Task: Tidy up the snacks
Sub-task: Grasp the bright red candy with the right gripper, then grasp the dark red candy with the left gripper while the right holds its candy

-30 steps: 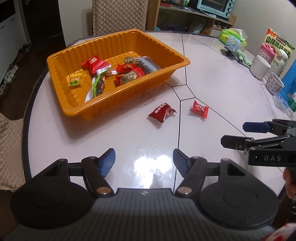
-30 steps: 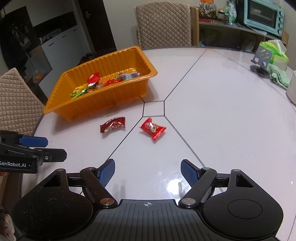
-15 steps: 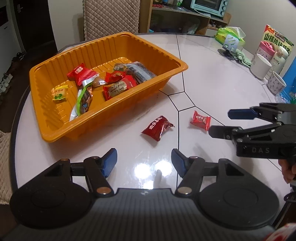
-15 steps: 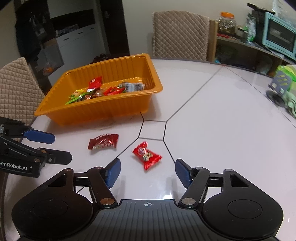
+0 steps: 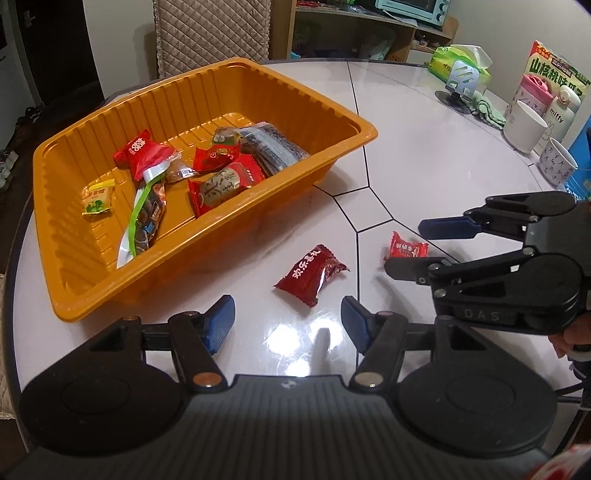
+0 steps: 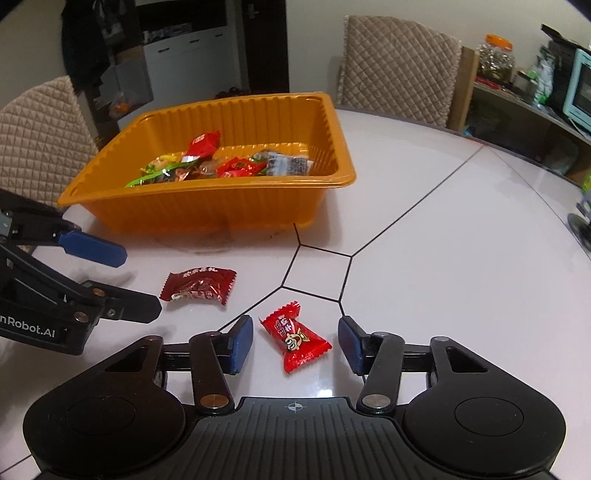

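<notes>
An orange tray (image 5: 96, 295) (image 6: 332, 147) on the white table holds several wrapped snacks. Two loose snacks lie in front of it. The dark red packet (image 5: 310, 275) (image 6: 199, 286) lies just ahead of my left gripper (image 5: 288, 321), which is open with nothing between its fingers. The bright red candy (image 6: 295, 338) (image 5: 408, 249) lies between the blue pads of my right gripper (image 6: 295, 343). Its jaws are closing, and the pads stand clear of the wrapper on both sides. From the left wrist view the right gripper (image 5: 406, 245) straddles that candy.
Mugs (image 5: 524, 127), a tissue pack (image 5: 461, 59), a snack box (image 5: 554, 70) and bottles crowd the table's right side. Quilted chairs (image 6: 395, 70) (image 6: 40, 136) stand behind and left of the table. A shelf with a toaster oven (image 5: 410, 11) lines the back wall.
Both grippers have come forward and down toward the loose snacks. The right gripper's jaws have narrowed and now flank the bright red candy. The left gripper has closed in on the dark red packet.
</notes>
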Available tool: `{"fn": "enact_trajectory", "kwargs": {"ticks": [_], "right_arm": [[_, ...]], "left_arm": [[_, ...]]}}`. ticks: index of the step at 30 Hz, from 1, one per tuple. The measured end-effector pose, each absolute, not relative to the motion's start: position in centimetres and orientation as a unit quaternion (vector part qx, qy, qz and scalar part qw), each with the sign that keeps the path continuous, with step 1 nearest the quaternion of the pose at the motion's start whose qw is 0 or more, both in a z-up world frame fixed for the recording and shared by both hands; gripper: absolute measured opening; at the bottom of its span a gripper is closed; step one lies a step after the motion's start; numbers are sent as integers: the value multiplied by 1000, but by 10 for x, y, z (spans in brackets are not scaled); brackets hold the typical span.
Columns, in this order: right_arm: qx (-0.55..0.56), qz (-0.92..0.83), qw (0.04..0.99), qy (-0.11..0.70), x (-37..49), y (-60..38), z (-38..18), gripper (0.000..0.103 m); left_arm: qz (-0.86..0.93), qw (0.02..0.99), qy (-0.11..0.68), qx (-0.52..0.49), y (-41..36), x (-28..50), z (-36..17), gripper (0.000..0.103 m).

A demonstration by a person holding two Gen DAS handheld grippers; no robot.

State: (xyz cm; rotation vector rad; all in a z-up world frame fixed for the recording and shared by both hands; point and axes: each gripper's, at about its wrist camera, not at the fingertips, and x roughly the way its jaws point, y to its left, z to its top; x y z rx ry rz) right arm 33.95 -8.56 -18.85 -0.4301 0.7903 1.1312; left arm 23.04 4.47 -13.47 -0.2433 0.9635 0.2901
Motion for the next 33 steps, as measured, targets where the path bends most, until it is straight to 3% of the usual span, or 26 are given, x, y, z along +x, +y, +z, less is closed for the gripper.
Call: {"fn": "enact_trajectory", "kwargs": {"ticks": [5,9,25,33], "right_arm": [[-208,523,744,361,340,-81,-194,37],[-210,518,746,362,341,-81,-195,21],[-133,456,775,417,354,-107,-190,20],[-108,440,778,436,353,-117,-189,20]], "left_arm": [[133,869,463,-113,45,235,-137,61],[127,869,466,-109,45,240,-139,59],[93,871,476,-84,44,268,-153,58],[58,867,483,-106,35,266,-151,52]]}}
